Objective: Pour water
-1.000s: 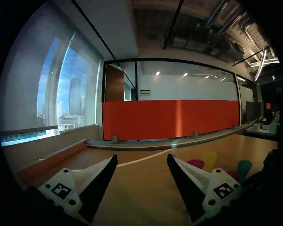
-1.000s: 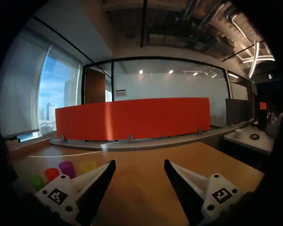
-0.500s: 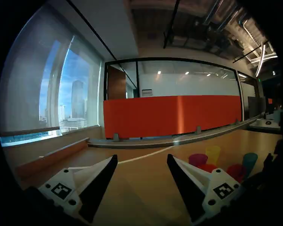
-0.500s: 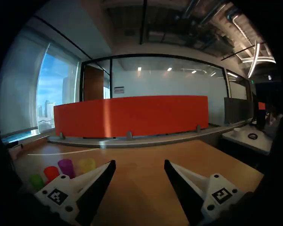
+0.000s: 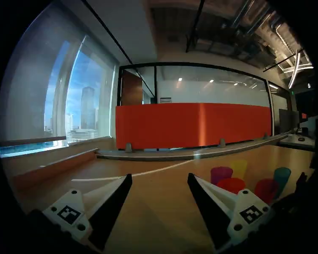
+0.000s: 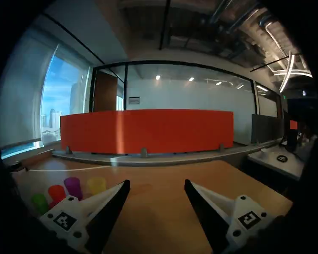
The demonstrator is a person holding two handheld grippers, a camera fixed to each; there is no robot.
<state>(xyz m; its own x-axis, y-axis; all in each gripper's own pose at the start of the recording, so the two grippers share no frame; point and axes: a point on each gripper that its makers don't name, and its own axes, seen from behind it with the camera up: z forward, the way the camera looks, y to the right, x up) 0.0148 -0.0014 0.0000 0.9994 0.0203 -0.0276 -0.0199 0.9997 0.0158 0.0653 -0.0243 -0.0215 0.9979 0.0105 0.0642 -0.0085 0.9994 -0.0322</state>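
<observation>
Several coloured plastic cups stand on a wooden table. In the left gripper view a purple cup (image 5: 221,174), a yellow cup (image 5: 238,167), a red cup (image 5: 231,185), a pink cup (image 5: 265,188) and a teal cup (image 5: 282,176) sit to the right of my left gripper (image 5: 159,181), which is open and holds nothing. In the right gripper view a green cup (image 6: 40,202), a red cup (image 6: 56,193), a purple cup (image 6: 73,187) and a yellow cup (image 6: 96,185) stand to the left of my right gripper (image 6: 157,186), also open with nothing between its fingers.
The wooden table (image 5: 159,211) runs back to an orange divider panel (image 5: 193,125) on a grey rail. A big window (image 5: 74,106) lies to the left. A neighbouring desk (image 6: 273,158) with small items stands at the right.
Both views have tilted down a little, so the cups show more fully and sit higher on the table in the left gripper view. Both grippers have stayed open.
</observation>
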